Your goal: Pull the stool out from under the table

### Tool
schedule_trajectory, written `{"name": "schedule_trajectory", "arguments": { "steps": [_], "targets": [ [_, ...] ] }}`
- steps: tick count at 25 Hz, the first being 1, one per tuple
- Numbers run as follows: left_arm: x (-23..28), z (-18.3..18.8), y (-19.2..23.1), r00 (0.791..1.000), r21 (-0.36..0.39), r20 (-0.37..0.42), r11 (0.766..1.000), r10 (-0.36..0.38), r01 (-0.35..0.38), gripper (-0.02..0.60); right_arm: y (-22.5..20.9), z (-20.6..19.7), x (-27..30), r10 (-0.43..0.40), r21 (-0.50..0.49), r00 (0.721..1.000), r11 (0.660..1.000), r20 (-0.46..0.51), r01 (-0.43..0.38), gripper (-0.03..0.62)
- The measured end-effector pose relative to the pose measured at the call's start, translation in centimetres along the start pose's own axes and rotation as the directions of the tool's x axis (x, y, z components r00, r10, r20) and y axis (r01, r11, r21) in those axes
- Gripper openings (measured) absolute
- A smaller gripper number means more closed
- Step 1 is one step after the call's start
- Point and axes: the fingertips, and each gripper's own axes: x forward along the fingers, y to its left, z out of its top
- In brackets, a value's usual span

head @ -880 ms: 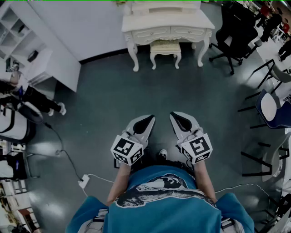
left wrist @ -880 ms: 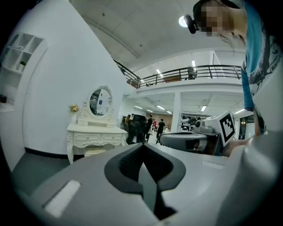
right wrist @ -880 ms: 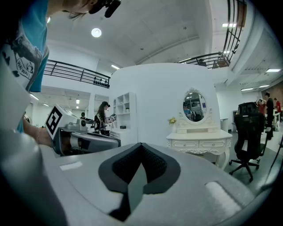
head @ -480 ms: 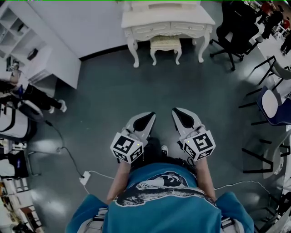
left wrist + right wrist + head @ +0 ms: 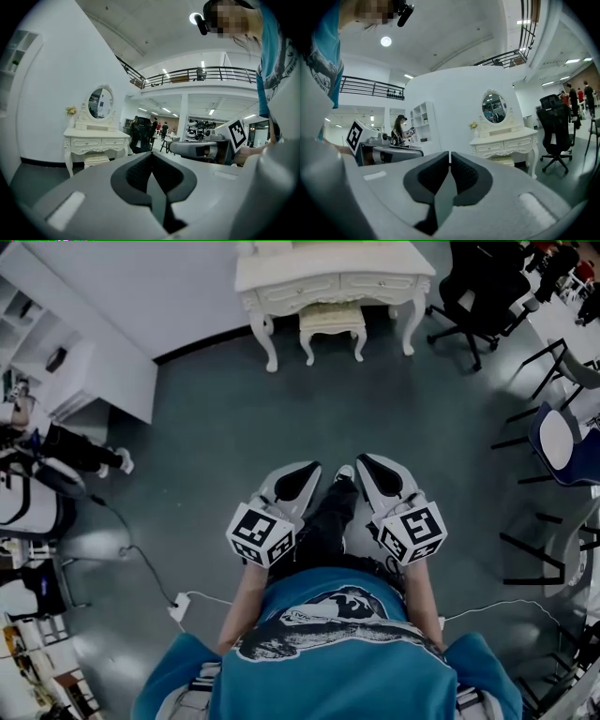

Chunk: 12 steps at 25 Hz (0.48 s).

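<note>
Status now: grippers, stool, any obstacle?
Left gripper shut, empty. Right gripper shut, empty. Small cream stool under white carved table, far ahead. No obstacle seen.

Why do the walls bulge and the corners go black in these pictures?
Left gripper view: a wide-angle lens bows the white wall and leaves black corners; the left gripper itself looms close and soft. Right gripper view: same bulge, with a ceiling lamp glaring. Head view: dim, curved at the edges, yet table and stool stay crisp.
</note>
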Motion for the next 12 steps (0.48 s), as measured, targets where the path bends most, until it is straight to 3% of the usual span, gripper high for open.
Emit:
{"name": "schedule_trajectory", "arguments": {
  "steps": [6, 12],
  "targets": [
    [5.4, 0.7, 2.9, 0.999, -0.029, 0.011, 0.998, -0.048, 0.049, 0.014, -4.8, 0.7, 2.3, -0.042, 0.017, 0.999, 0.999, 0.007, 0.042, 0.018],
    [13.9, 2.6, 5.6, 0.995, -0.031, 0.015, 0.995, -0.099, 0.099, 0.014, -12.6, 2.3, 4.7, -0.093, 0.036, 0.996, 0.995, -0.011, 0.093, 0.018]
  ]
}}
